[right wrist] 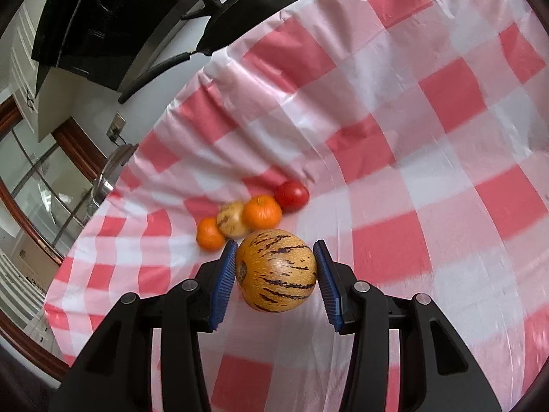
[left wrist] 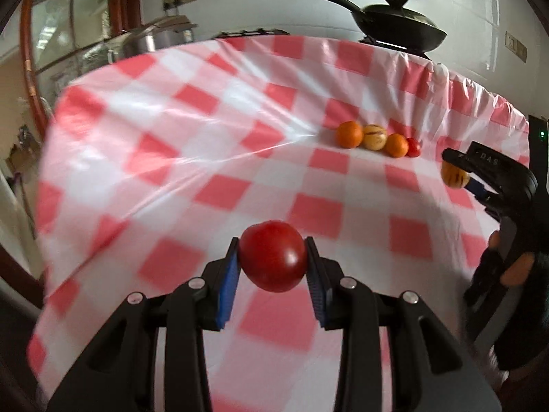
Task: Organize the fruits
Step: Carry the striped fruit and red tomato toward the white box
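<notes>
My left gripper (left wrist: 272,257) was pinching a red tomato (left wrist: 273,255) between its blue pads (left wrist: 229,283), both pads pressing the fruit's sides. The tomato hung clear of the red-and-white checked tablecloth (left wrist: 171,178); that view was blurred towards its edges.

My right gripper (right wrist: 276,271) held a yellow striped melon (right wrist: 276,269) with dark purple streaks. The left pad (right wrist: 223,281) touched the melon's side. At the right pad a thin gap seemed to show, but the fruit stayed off the cloth, so I read this as a grip. In the left wrist view the same gripper (left wrist: 458,173) appeared at the right edge with the melon (left wrist: 454,176) at its tip and a person's hand (left wrist: 514,267) on its handle.

Four fruits lay in a row on the cloth, each touching or just beside the next:
- an orange (left wrist: 349,134) at the row's left end in the left wrist view;
- a pale striped melon (left wrist: 374,137);
- a second orange (left wrist: 396,145);
- a small red tomato (left wrist: 413,147) at the right end.

In the right wrist view the row (right wrist: 260,211) sat just beyond the held melon. A black lidded pan (left wrist: 399,22) stood past the table's far edge.
</notes>
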Demonstrator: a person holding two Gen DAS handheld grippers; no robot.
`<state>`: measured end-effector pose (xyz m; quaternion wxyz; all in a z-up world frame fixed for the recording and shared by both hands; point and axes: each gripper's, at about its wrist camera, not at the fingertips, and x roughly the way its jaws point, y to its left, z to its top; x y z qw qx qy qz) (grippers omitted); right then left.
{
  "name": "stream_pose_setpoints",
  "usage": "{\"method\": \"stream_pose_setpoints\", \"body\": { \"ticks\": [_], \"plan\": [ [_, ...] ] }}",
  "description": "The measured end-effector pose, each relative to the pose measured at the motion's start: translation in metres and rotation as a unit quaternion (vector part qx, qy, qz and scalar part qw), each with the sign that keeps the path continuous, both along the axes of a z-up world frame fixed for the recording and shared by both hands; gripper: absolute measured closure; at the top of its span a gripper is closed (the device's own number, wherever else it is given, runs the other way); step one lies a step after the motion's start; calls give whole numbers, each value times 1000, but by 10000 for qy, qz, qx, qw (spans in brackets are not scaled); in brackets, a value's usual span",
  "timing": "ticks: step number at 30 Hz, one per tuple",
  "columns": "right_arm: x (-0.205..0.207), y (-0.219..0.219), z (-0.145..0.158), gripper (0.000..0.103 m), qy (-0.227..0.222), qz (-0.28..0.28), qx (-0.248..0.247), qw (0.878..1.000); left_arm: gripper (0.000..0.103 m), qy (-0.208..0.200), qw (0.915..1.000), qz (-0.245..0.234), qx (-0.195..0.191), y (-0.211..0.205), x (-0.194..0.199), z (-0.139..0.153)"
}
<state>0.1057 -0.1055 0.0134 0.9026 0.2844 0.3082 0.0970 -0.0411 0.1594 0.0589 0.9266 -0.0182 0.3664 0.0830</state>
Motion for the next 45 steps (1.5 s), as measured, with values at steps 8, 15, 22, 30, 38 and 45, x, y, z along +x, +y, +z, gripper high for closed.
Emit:
{"method": "stream_pose_setpoints", "body": {
  "ticks": [8,15,22,30,38,45],
  "plan": [
    [-81,35,2,58,7,265,379,9989,66,0,9996,277,35,40,-61,0],
    [-143,73,10,58,-89,754,251,9968,66,-106,9993,341,105,61,-108,1],
    [-196,123,22,58,-227,1440,-149,9892,66,-248,9986,430,168,83,-153,7],
    [-243,172,32,58,-415,2207,-590,9727,66,-355,9976,544,255,109,-194,11],
    [-297,233,25,58,-519,3201,-1068,9399,66,-213,9964,790,202,142,-241,-6],
    [-353,288,15,57,-645,4269,-1514,8892,66,-20,9932,1165,31,181,-284,-30]
  ]
}}
